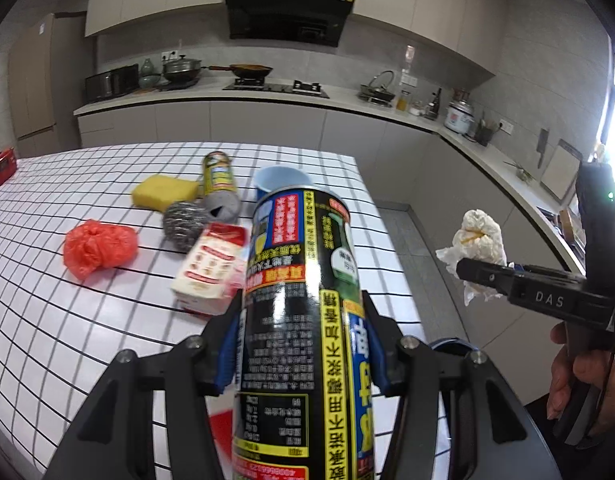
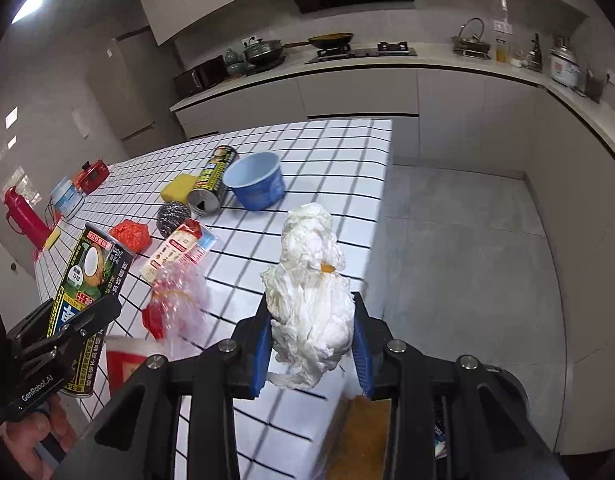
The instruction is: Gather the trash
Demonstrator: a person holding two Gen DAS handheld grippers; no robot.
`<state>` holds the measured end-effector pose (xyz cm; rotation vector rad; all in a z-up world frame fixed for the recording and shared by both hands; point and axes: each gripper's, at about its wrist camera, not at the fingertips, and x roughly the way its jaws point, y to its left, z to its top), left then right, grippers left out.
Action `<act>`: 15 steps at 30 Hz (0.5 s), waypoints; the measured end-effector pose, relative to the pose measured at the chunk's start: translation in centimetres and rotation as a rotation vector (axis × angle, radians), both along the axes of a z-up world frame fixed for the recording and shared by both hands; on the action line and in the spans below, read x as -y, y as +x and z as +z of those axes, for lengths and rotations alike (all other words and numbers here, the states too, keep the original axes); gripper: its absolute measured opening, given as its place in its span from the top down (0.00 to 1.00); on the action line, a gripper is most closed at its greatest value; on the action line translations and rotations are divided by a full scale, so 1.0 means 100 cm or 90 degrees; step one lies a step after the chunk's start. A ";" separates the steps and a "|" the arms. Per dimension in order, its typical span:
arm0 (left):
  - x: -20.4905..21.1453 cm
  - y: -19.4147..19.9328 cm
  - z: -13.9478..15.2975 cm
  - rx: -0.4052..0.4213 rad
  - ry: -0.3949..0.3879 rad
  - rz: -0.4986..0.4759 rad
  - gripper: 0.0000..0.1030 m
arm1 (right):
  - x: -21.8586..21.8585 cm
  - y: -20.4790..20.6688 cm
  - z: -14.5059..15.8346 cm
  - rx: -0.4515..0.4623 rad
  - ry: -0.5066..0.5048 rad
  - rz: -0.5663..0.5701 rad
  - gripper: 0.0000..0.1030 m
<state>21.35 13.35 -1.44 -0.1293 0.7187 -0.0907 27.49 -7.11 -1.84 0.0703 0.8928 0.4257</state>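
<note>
My left gripper (image 1: 301, 344) is shut on a tall black-and-yellow drink can (image 1: 299, 320), held upright above the table; the can also shows in the right wrist view (image 2: 87, 300). My right gripper (image 2: 311, 344) is shut on a crumpled white tissue wad (image 2: 311, 280), held above the table's right edge; the wad also shows in the left wrist view (image 1: 477, 248). On the checked table (image 1: 67, 320) lie a red plastic bag ball (image 1: 99, 248), a small white-and-red carton (image 1: 211, 268), a second can on its side (image 1: 219, 176) and a clear plastic wrapper (image 2: 179, 304).
A yellow sponge (image 1: 163, 192), a steel scourer (image 1: 183, 224) and a blue bowl (image 2: 255, 182) sit mid-table. A red kettle (image 2: 23, 216) and a red pot (image 2: 93, 174) stand at the far left. A brown pad (image 2: 363, 436) lies below my right gripper. Grey floor (image 2: 467, 260) is to the right.
</note>
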 end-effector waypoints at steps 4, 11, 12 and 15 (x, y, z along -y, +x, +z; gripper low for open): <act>0.030 -0.002 -0.001 -0.002 0.000 -0.025 0.48 | 0.038 -0.012 -0.003 -0.005 -0.005 -0.025 0.64; 0.091 -0.003 -0.007 -0.008 0.001 -0.082 0.48 | 0.102 -0.031 -0.014 -0.020 -0.013 -0.071 0.64; 0.100 -0.003 -0.009 -0.010 0.000 -0.088 0.48 | 0.112 -0.033 -0.017 -0.025 -0.017 -0.078 0.64; 0.128 -0.003 -0.015 -0.018 0.001 -0.112 0.48 | 0.142 -0.039 -0.031 -0.047 -0.022 -0.096 0.64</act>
